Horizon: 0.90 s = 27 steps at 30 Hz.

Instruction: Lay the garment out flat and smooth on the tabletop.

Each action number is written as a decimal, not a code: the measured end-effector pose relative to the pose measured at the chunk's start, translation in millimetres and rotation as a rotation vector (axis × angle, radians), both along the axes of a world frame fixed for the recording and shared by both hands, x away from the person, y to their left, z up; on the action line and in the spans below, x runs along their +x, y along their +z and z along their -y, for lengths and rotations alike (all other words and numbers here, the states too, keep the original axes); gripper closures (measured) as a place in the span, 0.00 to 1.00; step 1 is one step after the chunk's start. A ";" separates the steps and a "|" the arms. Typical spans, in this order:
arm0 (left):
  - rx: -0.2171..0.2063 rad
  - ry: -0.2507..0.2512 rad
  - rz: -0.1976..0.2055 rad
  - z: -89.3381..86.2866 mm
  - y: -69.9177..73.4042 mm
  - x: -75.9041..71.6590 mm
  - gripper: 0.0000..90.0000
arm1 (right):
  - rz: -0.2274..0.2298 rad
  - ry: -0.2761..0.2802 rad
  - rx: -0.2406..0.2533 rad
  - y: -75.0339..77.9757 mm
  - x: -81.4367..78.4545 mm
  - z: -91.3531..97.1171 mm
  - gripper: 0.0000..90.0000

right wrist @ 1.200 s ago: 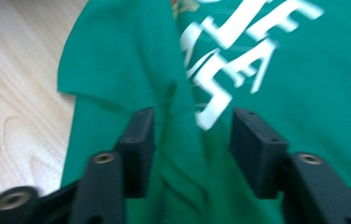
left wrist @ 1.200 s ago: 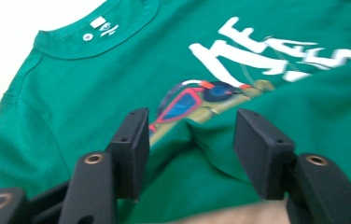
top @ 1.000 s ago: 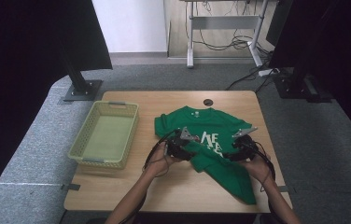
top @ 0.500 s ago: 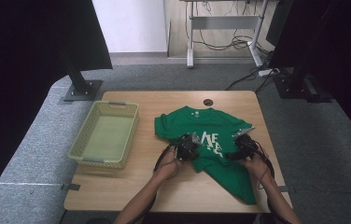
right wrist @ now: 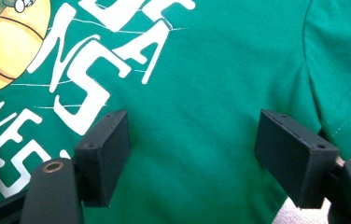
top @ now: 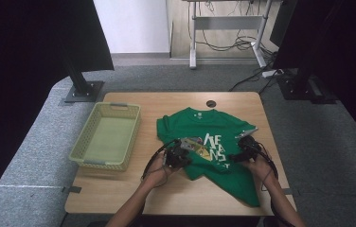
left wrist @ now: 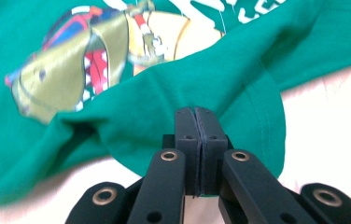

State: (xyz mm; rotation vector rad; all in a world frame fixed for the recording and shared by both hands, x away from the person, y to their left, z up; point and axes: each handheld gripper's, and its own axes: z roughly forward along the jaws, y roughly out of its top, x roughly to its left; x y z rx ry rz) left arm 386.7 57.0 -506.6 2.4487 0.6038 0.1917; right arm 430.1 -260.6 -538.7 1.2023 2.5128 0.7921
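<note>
Now the left gripper [left wrist: 196, 116] has its jaws pressed together on a fold of the shirt [top: 214, 142]. A second ago it stood open near the shirt's left edge; since then the hand has slid inward across the cloth and the jaws have snapped closed. In the left gripper view the two black pads meet flush, and green fabric bunches up right at their tips and wraps around behind them, so the hem appears to be pinched between them, though the cloth inside the bite itself is hidden.

The right gripper [right wrist: 192, 154] has hardly shifted. Its jaws stand wide apart above the flat cloth beside the white lettering, with nothing gripped; whether the pads touch the fabric I cannot tell.

The shirt lies print side up on the table [top: 119, 194], right of the middle, its lower part trailing toward the near edge and its left side now folded in over the cartoon print. The basket [top: 107, 137] sits to the left, apart from the shirt.

The work in hand looks like folding the shirt. With one edge caught, the left side seems ready to be lifted or carried across. The right gripper probably needs its own pinch first, or to press the cloth down, otherwise the whole shirt may drag along the table instead of folding.
</note>
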 end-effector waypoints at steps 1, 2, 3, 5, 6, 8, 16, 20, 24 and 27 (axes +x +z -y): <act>0.000 0.000 0.000 0.0 0.0 0.0 0.98 | 0.000 0.000 0.000 0.0 0.0 0.0 0.28; 0.001 0.004 -0.008 -8.9 -0.3 -4.6 0.98 | -0.001 0.000 -0.002 0.1 0.5 0.0 0.28; 0.001 0.004 -0.008 -8.9 -0.3 -4.6 0.98 | -0.001 0.000 -0.002 0.1 0.5 0.0 0.28; 0.004 0.009 -0.019 -18.0 -0.9 -9.8 0.98 | -0.003 -0.002 -0.004 0.3 1.4 -0.2 0.28; 0.009 0.013 -0.031 -27.2 -2.3 -15.1 0.98 | -0.004 -0.006 -0.006 0.4 2.5 -0.5 0.28; 0.013 0.017 -0.037 -31.6 -3.4 -17.9 0.98 | -0.003 -0.012 -0.005 0.4 4.0 -0.6 0.28; 0.035 0.040 -0.082 -65.6 -14.1 -43.0 0.98 | 0.000 -0.030 -0.003 0.2 11.3 -0.3 0.28; 0.023 0.047 -0.091 -71.4 -15.4 -46.1 0.98 | -0.001 -0.037 -0.004 0.4 17.0 -0.9 0.28; -0.002 0.065 -0.098 -79.7 -19.8 -46.7 0.79 | 0.002 -0.035 -0.002 0.1 17.9 -1.0 0.28; -0.047 0.105 -0.099 -84.0 -18.0 -45.0 0.59 | -0.005 -0.023 -0.006 0.5 18.8 -1.2 0.25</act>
